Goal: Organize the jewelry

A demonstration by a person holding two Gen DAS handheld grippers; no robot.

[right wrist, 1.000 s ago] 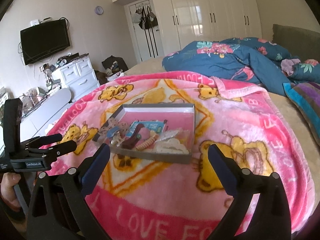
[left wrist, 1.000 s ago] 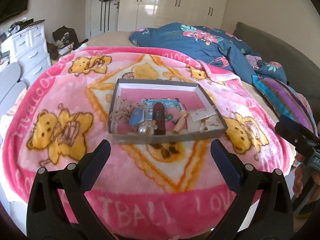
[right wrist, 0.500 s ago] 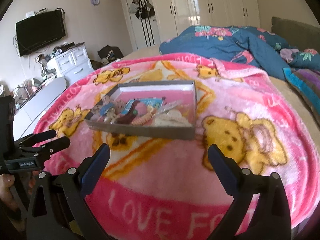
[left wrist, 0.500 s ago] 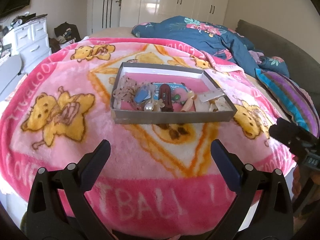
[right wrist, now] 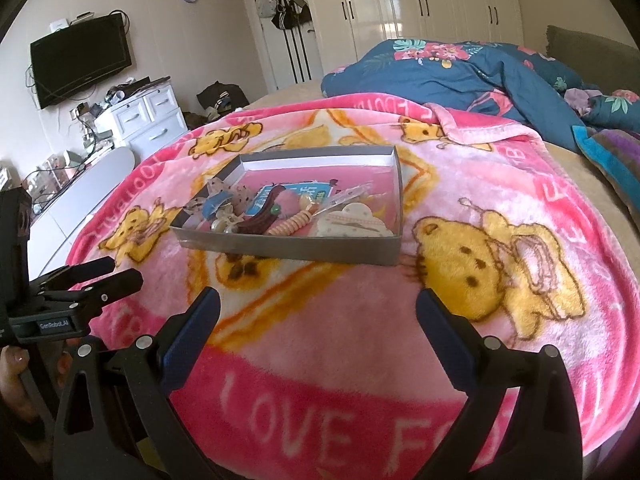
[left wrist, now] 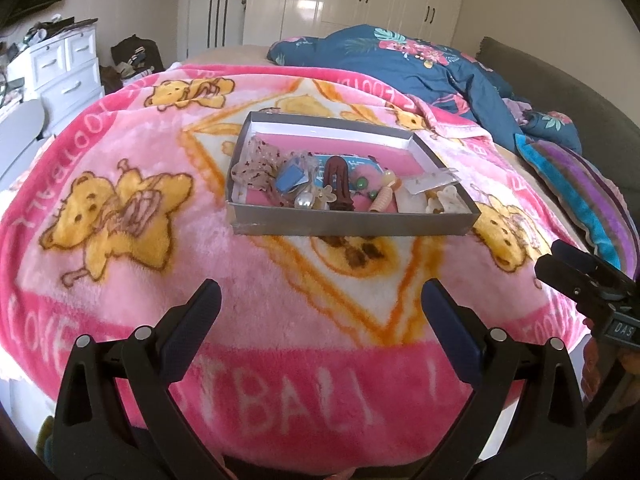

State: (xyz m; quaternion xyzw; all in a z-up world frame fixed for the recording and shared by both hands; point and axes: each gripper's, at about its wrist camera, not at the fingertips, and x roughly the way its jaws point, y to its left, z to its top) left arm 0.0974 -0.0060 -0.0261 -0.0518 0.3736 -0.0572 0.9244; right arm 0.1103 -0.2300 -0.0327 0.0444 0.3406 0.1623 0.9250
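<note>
A shallow grey box [left wrist: 352, 230] [right wrist: 288, 249] lies on a pink bear-print blanket [left wrist: 120, 152] [right wrist: 500, 184]. It holds several jumbled pieces: a brown hair clip [left wrist: 339, 186] [right wrist: 262, 216], a blue card [left wrist: 291, 178], a pearl piece [left wrist: 303, 200], a coiled peach band [left wrist: 382, 200] [right wrist: 291, 224] and a white clip [left wrist: 444, 200] [right wrist: 352, 220]. My left gripper [left wrist: 320, 308] is open and empty, short of the box. My right gripper [right wrist: 318, 310] is open and empty, short of the box too. Each gripper shows at the edge of the other's view: the right one [left wrist: 580, 280], the left one [right wrist: 92, 280].
A crumpled blue floral duvet [left wrist: 420, 64] [right wrist: 480, 68] lies beyond the blanket. A striped pillow [left wrist: 580, 192] sits at the right. A white drawer chest [left wrist: 64, 68] [right wrist: 140, 116] and a wall TV [right wrist: 80, 64] stand at the left.
Both grippers have moved closer to the box and lower over the blanket. The box looks larger in both views. Both stay open.
</note>
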